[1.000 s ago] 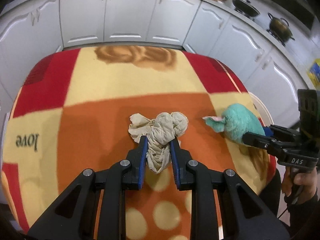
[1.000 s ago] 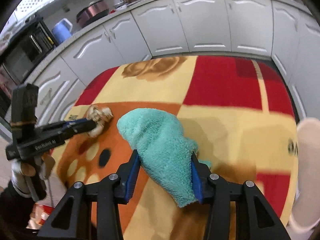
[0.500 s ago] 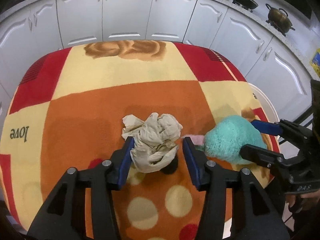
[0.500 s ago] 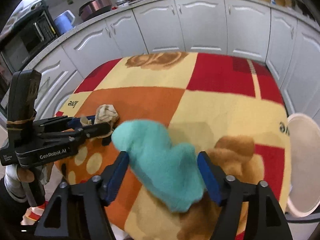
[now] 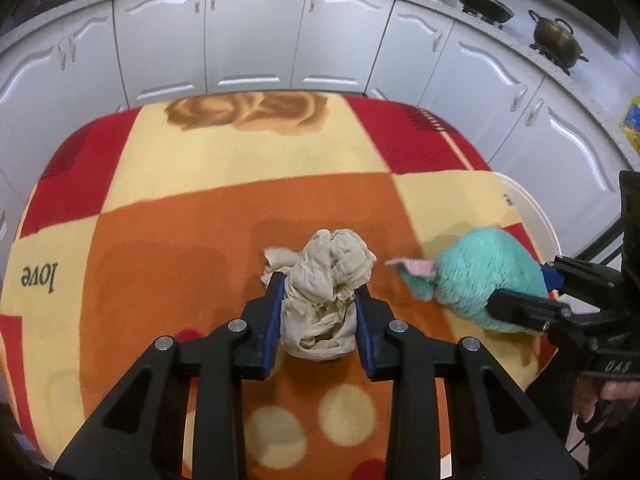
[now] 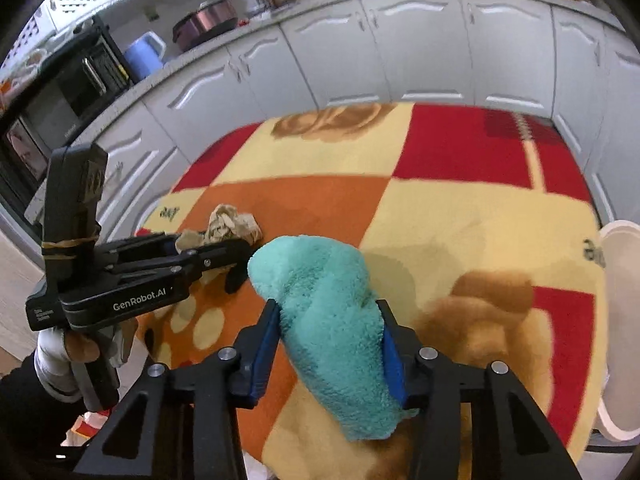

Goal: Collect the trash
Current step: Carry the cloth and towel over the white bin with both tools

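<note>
My left gripper (image 5: 318, 298) is shut on a crumpled beige cloth wad (image 5: 328, 280) and holds it just above the patterned blanket (image 5: 200, 240). My right gripper (image 6: 328, 320) is shut on a fluffy teal sock (image 6: 328, 300), lifted over the blanket (image 6: 460, 220). In the left wrist view the teal sock (image 5: 476, 276), with a pink tag at its tip, hangs in the right gripper (image 5: 536, 298) at the right edge. In the right wrist view the left gripper (image 6: 236, 250) and its beige wad (image 6: 232, 226) are at the left.
A white bin rim (image 6: 620, 320) stands past the blanket's right edge, also in the left wrist view (image 5: 536, 216). White cabinets (image 5: 256, 48) ring the table. Pots (image 5: 556, 36) and a microwave (image 6: 60, 96) sit on the counter.
Both grippers opened wider half a second ago and have closed again on the wad and the sock. Both items are held slightly higher over the blanket.
</note>
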Demonstrator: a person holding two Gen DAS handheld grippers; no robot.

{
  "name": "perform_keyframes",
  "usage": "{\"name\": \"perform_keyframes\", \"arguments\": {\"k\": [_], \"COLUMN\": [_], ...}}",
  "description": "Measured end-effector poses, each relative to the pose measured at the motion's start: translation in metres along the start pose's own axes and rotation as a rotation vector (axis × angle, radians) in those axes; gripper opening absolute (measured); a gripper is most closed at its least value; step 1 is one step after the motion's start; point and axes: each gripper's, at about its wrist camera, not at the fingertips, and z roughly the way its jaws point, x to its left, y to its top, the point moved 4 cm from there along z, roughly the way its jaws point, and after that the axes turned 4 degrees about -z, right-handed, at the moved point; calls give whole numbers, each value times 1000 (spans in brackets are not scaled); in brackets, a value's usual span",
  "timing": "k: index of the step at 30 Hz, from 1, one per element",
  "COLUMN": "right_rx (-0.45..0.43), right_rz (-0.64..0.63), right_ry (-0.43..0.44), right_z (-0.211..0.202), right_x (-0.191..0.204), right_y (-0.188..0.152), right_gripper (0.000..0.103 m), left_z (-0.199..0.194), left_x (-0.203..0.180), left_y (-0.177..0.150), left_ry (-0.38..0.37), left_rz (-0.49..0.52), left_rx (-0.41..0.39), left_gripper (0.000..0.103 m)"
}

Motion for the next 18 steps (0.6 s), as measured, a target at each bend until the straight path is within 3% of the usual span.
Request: {"name": "perform_keyframes", "arguments": {"k": [18], "right_rx": [-187], "right_rz": [206], "right_ry": [-135], "right_z": [-101], "right_x": [-75], "right_y": [-19], "right_gripper": [45], "left_z": [-1], "left_x": [-121], "left_y": [16], "left_ry": [-68], "left_rz": [169], "left_rx": [-46], "left_gripper": [29]}}
